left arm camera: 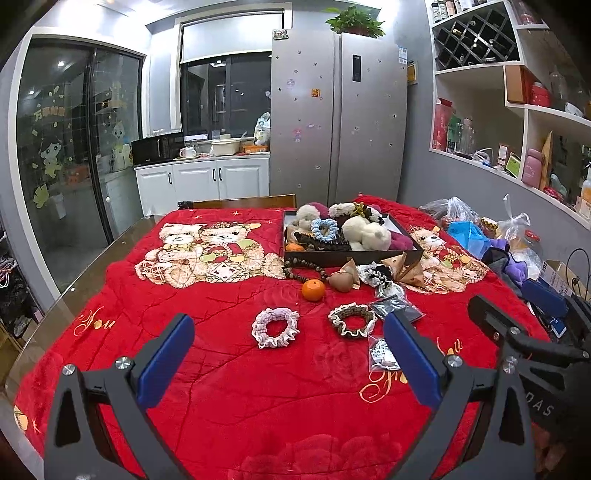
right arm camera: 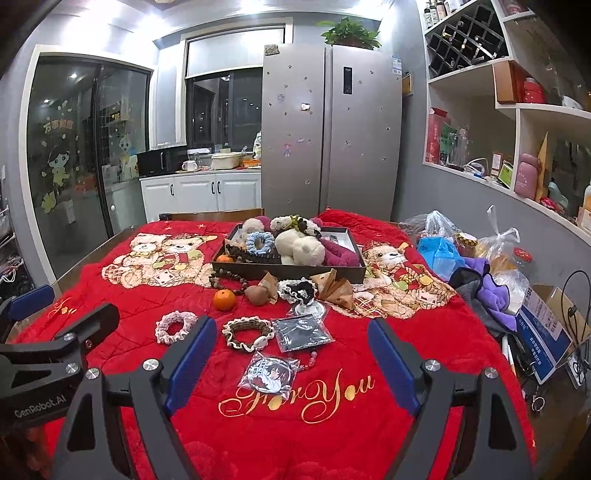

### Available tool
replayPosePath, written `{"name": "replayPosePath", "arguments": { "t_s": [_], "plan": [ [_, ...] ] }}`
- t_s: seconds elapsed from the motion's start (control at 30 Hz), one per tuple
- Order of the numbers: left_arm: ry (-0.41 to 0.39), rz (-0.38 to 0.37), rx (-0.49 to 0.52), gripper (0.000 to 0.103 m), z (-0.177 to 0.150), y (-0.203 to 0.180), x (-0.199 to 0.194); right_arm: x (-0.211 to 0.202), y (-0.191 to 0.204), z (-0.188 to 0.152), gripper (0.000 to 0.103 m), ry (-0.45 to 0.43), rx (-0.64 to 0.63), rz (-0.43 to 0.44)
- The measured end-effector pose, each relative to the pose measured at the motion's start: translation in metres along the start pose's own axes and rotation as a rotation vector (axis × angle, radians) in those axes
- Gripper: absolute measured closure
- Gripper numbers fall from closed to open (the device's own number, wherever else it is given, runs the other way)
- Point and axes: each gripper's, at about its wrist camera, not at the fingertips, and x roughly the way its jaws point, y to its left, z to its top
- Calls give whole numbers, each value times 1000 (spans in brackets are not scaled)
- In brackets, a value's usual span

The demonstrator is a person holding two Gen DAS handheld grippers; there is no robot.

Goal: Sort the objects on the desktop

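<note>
Bright ceiling lights [right arm camera: 255, 5] glare white overhead and reflect in the dark glass door [left arm camera: 62, 147], the red blanket [right arm camera: 295, 424] looks saturated and evenly lit, while fisheye distortion bends edges into dark vignetted corners.

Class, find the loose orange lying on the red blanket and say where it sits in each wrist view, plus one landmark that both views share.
Left wrist view: the orange is just right of centre, in front of the tray.
Right wrist view: the orange is left of centre, in front of the tray's left corner.
Shared landmark: the pink scrunchie lies nearer the cameras, slightly left of it.
</note>
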Motion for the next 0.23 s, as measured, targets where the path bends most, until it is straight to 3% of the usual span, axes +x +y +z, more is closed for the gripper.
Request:
{"name": "replayPosePath", "arguments": {
  "t_s": [0.23],
  "plan": [
    [-8,6,-2,0,1,5,-4,-3,3,2,17,-4,-10,-6]
  ]
}}
